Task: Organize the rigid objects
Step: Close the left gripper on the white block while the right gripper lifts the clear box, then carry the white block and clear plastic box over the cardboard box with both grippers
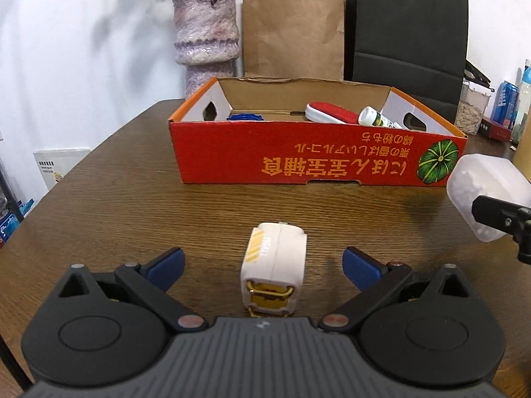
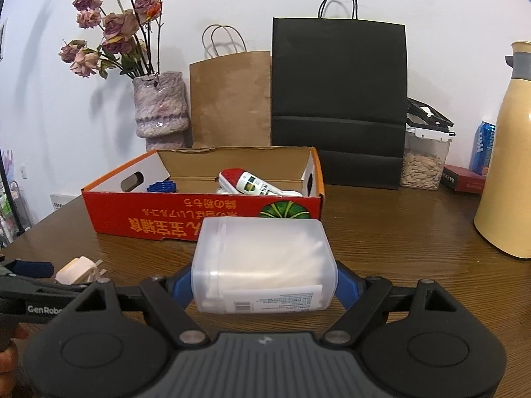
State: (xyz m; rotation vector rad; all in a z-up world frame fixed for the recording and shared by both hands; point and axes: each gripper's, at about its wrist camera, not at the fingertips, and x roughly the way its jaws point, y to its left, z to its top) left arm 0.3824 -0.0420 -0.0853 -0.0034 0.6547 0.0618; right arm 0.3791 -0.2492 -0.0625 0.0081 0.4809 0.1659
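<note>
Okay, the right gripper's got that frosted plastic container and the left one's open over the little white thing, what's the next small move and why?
Probably carry the right gripper forward and over the front wall of the red cardboard box: its pads already clamp the frosted container, which is not yet over the box. The open left gripper only straddles the white buckled item.

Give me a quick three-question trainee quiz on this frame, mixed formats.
1. True or false: the right tool is clamped on the translucent plastic container.
2. Multiple choice: where is the small white and gold item? A) inside the red cardboard box B) on the wooden table, between the open fingers of the left tool C) next to the yellow jug
3. Fill in: leaning in the box beside the red and white item is a white ____ with a green label.

Key: 1 true; 2 B; 3 bottle.
</note>
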